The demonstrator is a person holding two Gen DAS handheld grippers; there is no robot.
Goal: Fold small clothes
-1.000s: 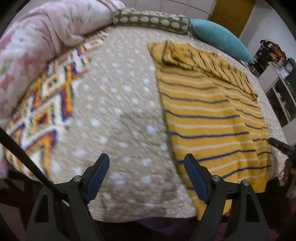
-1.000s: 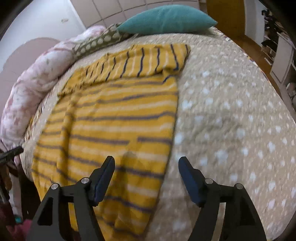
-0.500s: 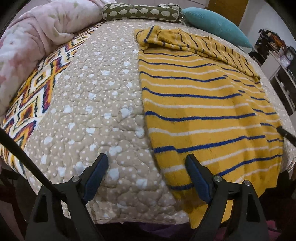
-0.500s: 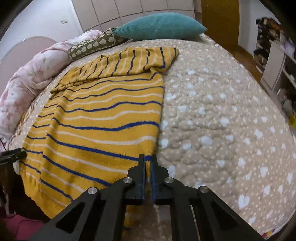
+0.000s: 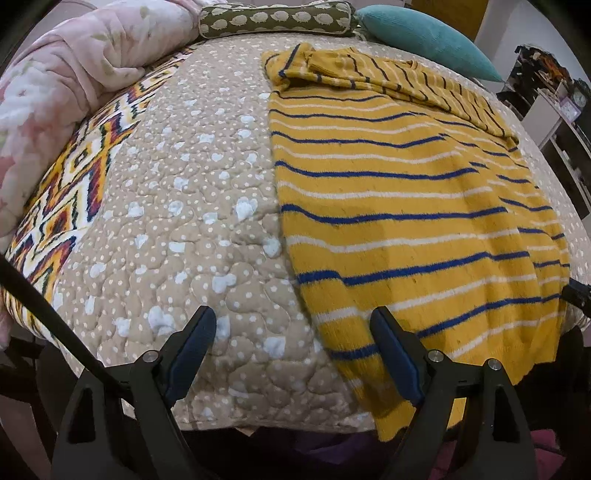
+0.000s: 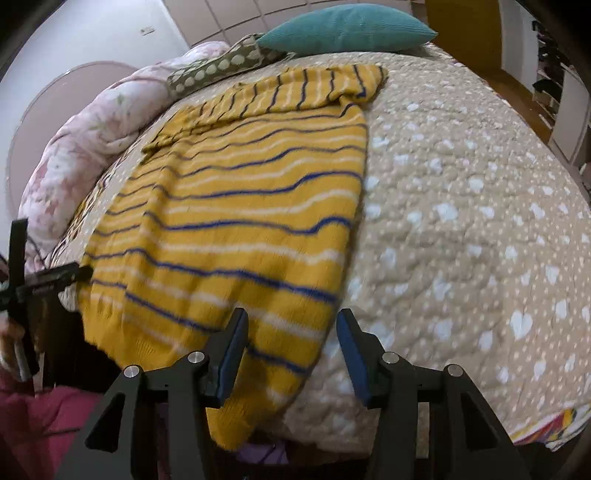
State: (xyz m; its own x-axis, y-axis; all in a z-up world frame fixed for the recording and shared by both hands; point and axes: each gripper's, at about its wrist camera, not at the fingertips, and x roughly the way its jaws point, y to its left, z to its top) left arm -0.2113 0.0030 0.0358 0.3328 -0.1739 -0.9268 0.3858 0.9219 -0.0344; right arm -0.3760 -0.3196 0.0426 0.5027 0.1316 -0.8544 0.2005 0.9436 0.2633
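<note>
**Right jaws reopen over the sweater hem**

Half a second ago the right gripper (image 6: 291, 350) was pinched shut; now its jaws are opening, straddling the hem's corner without pressing it. The left gripper (image 5: 291, 350) stays wide, holding nothing. The yellow striped sweater (image 5: 406, 206) lies flat on the heart-print quilt (image 5: 192, 206), sleeves folded across the top, hem hanging over the bed's edge.

Sweater (image 5: 406, 206) mustard yellow, blue and white stripes. Quilt (image 5: 192, 206) beige, white dots and hearts. Pillow (image 6: 347, 27) teal. Bolster (image 5: 273, 22) olive, cream spots. Comforter (image 5: 81, 62) pink floral.
</note>
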